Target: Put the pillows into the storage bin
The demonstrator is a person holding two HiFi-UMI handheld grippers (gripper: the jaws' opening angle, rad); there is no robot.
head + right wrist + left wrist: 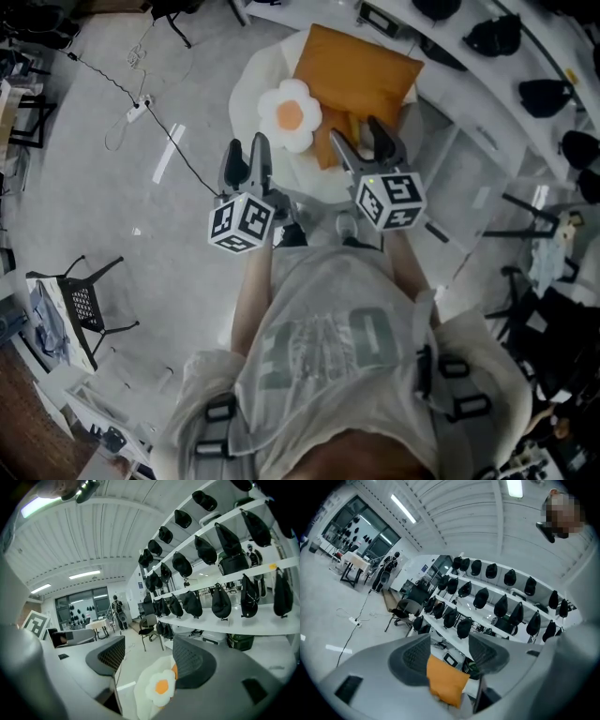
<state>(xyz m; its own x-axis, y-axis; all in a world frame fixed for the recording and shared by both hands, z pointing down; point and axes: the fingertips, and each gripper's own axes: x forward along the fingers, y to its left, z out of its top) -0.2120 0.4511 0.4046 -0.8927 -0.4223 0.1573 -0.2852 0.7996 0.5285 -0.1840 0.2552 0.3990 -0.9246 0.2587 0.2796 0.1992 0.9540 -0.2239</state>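
Just ahead of the two grippers, the white storage bin point(246, 89) is seen on the pale floor, with two pillows resting at its top. The orange pillow point(361, 70) is laid beyond the right gripper point(358, 136), tilted, and the flower-shaped pillow point(291, 114), white with an orange centre, is set against its near left edge, ahead of the gap between the two tools. The left gripper point(247, 150) is held level with the right one and a little apart from it, each with its marker cube point(242, 223) turned toward the person. In the left gripper view the jaws of the left gripper point(449, 644) are found spread wide, with nothing pressed between the pads; the orange pillow point(446, 680) is seen below and beyond the gap, not touched. In the right gripper view the right gripper point(149, 653) is likewise found wide open and empty, and the flower-shaped pillow point(160, 685) is noted beneath its jaws, clear of the pads, on the storage bin point(126, 695). Beyond the bin, white shelves point(487, 602) lined with dark items are recorded.
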